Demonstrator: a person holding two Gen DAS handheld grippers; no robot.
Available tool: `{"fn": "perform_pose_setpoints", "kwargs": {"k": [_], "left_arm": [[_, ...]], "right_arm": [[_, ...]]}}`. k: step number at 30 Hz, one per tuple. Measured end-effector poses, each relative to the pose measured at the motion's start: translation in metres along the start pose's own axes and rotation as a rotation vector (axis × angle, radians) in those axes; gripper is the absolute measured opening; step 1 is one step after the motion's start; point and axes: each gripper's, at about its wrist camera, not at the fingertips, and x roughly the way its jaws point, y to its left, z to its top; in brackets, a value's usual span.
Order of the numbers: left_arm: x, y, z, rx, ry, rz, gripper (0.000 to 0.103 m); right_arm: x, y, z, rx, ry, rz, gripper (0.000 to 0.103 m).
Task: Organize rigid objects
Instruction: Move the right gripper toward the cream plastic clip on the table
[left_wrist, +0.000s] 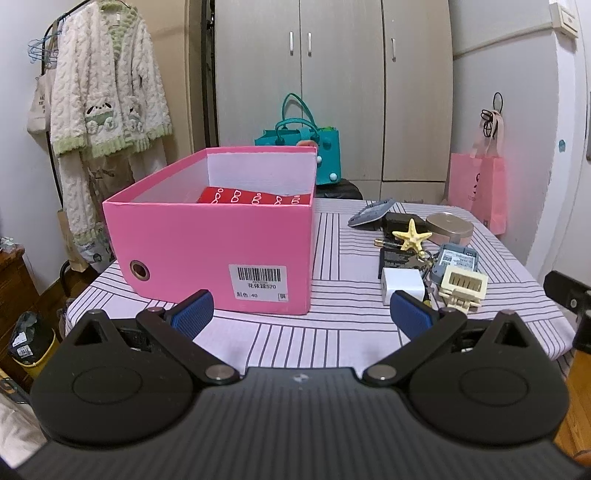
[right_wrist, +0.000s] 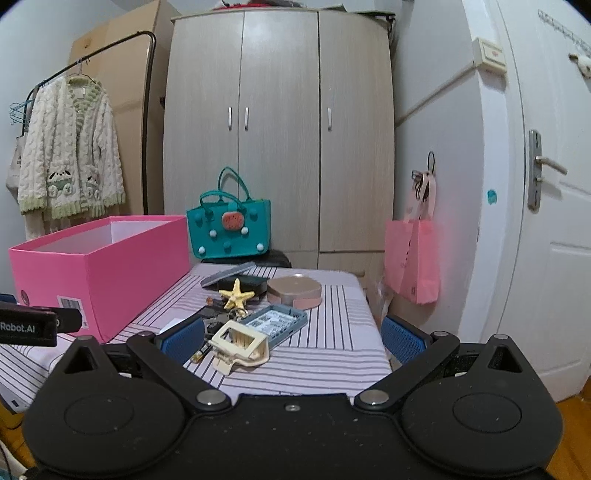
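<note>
Box sits on the table's left part, with a case lying inside it. Right of the box, a cluster: starfish on top at the middle, round tin behind it to the right, charger block and hair clip at the near edge. Tote bag stands behind the table, wardrobe behind that. Robe hangs far left.
</note>
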Motion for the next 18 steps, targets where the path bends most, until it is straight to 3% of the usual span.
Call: {"fn": "perform_pose_setpoints", "kwargs": {"k": [5, 18], "left_arm": [[0.0, -0.003, -0.002, 0.004, -0.014, 0.002, 0.103], [-0.003, 0.013, 0.001, -0.111, -0.046, -0.018, 0.103]], "right_arm": [[0.0, -0.004, -0.002, 0.01, -0.011, 0.019, 0.103], [0.013, -0.01, -0.007, 0.067, 0.01, 0.099, 0.103]]}}
